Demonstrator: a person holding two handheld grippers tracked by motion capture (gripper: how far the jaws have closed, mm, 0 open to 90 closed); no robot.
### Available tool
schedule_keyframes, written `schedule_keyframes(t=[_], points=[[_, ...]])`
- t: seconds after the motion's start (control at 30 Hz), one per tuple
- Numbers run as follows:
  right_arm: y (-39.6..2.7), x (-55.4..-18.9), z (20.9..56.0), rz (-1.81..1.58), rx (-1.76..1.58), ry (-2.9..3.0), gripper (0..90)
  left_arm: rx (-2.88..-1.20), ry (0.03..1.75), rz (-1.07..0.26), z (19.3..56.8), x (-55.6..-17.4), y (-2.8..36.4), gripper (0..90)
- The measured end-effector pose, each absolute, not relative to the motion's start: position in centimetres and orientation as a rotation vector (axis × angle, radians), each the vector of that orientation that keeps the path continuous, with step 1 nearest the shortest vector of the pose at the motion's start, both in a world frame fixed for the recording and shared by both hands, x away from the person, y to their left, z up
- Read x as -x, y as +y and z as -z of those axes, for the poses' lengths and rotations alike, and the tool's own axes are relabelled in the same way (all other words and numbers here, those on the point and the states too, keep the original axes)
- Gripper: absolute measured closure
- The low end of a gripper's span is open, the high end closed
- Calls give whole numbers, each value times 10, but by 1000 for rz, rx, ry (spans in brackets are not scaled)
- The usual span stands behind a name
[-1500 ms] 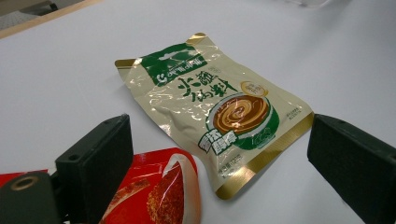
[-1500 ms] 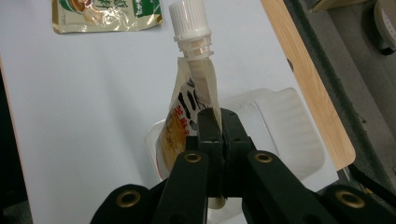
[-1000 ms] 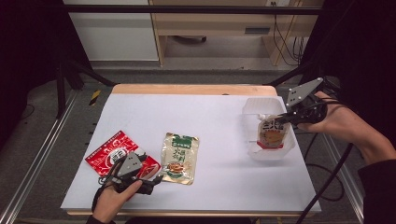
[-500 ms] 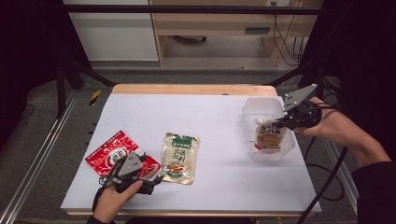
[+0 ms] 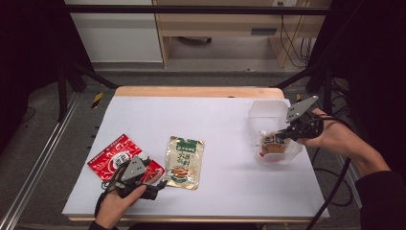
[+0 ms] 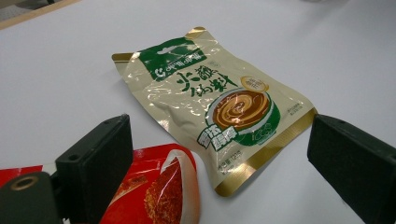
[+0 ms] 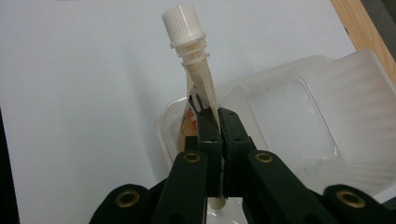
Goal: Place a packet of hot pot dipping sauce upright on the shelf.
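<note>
My right gripper (image 5: pixel 282 134) (image 7: pixel 218 122) is shut on a spouted pouch (image 5: pixel 273 143) with a white screw cap (image 7: pixel 183 22). It holds the pouch by its top edge, low inside a clear plastic tray (image 5: pixel 268 112) at the table's right. My left gripper (image 5: pixel 160 183) (image 6: pixel 217 156) rests open at the front left of the white table (image 5: pixel 220 124). A beige and green sauce packet (image 5: pixel 184 161) (image 6: pixel 212 100) lies flat just ahead of its jaws. A red snack packet (image 5: pixel 117 158) (image 6: pixel 161 191) lies beside and partly under the left jaw.
The tray (image 7: pixel 327 121) has a second shallow compartment, bare, beyond the pouch. A wooden strip (image 5: pixel 191 91) edges the table's far side. Metal frame bars stand at the left and right. A cable trails from the right gripper off the table's right edge.
My right gripper has sunk with the pouch, bringing it lower into the clear tray. The left gripper and both flat packets have kept still.
</note>
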State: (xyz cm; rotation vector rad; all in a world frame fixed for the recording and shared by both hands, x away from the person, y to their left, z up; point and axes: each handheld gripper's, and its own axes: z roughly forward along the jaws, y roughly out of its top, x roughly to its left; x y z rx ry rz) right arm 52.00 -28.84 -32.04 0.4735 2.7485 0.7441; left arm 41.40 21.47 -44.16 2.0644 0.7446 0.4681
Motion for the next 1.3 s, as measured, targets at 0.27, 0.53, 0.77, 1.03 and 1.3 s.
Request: schedule_keyframes(t=[0.27, 0.53, 0.77, 1.03, 1.3], points=[[-285, -522, 325, -728, -467, 2761, 891, -2064, 745, -467, 441, -414, 215, 69], [-286, -522, 326, -721, -455, 2769, 889, -2064, 744, -466, 441, -414, 215, 69], [-288, -522, 327, -708, -458, 2773, 872, -2068, 744, -465, 442, -414, 215, 69], [-294, -520, 328, -685, -479, 2773, 846, -2068, 746, -466, 442, -414, 215, 69], [-298, -519, 330, -666, -502, 2788, 796, -2062, 750, -460, 441, -414, 216, 69]])
